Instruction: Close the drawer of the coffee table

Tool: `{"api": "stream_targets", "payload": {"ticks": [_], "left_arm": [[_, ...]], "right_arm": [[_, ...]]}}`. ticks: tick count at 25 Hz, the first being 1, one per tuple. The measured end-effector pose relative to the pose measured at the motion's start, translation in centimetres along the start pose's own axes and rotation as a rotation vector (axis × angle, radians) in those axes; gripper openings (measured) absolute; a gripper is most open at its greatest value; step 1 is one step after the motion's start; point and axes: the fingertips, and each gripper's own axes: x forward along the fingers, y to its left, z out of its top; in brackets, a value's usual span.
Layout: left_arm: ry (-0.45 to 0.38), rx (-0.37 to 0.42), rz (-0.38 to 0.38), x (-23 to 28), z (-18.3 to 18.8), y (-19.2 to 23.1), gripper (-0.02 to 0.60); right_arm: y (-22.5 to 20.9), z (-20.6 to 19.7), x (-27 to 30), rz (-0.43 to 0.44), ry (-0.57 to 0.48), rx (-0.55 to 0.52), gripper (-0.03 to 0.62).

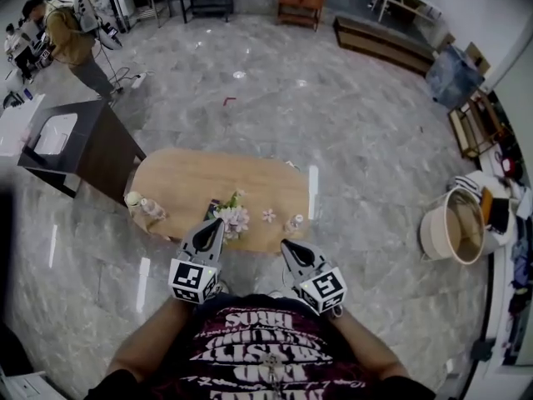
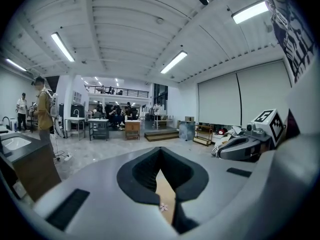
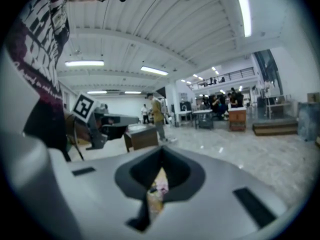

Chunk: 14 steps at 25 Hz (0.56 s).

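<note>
The oval wooden coffee table (image 1: pixel 208 177) stands on the marble floor just ahead of me; its drawer does not show from above. My left gripper (image 1: pixel 218 222) hovers over the table's near edge, by a bunch of pale flowers (image 1: pixel 234 220). My right gripper (image 1: pixel 286 244) hangs beside it, just off the near edge. Both are shut with nothing in them. In the left gripper view the left gripper (image 2: pixel 161 151) has its pads together, wood and a small pink flower (image 2: pixel 163 207) showing below. The right gripper (image 3: pixel 161 164) looks the same in its own view.
On the table are small bottles (image 1: pixel 146 207) at the left end and little ornaments (image 1: pixel 294 222) near the front. A dark sink cabinet (image 1: pixel 92 152) stands left of the table, a round tub (image 1: pixel 454 225) to the right. A person (image 1: pixel 71 36) stands far back left.
</note>
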Motion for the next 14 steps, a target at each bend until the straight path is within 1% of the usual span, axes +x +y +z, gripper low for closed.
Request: {"api": "stream_targets", "payload": {"ticks": [3,7,10,14], "left_arm": [[0.020,0.002,0.028,-0.3,-0.4,-1.1,0.021],[0.053,-0.002,0.068,-1.6,-0.7,-2.2,0.021],[0.084,0.006,0.096,-2.9,-1.2,-2.5,0.021],[0.131,0.020,0.114,-4.1,-2.3,-2.3,0.021]], "right_arm": [[-0.5,-0.2,-0.5,0.028,0.002,0.004,0.034],[-0.8,-0.3,-0.8,0.055,-0.003,0.038,0.034],[-0.5,-0.7,-0.8,0.082,-0.007,0.058,0.034],[-0.3,-1.3,-0.3,0.087,-0.001,0.088,0.034]]}}
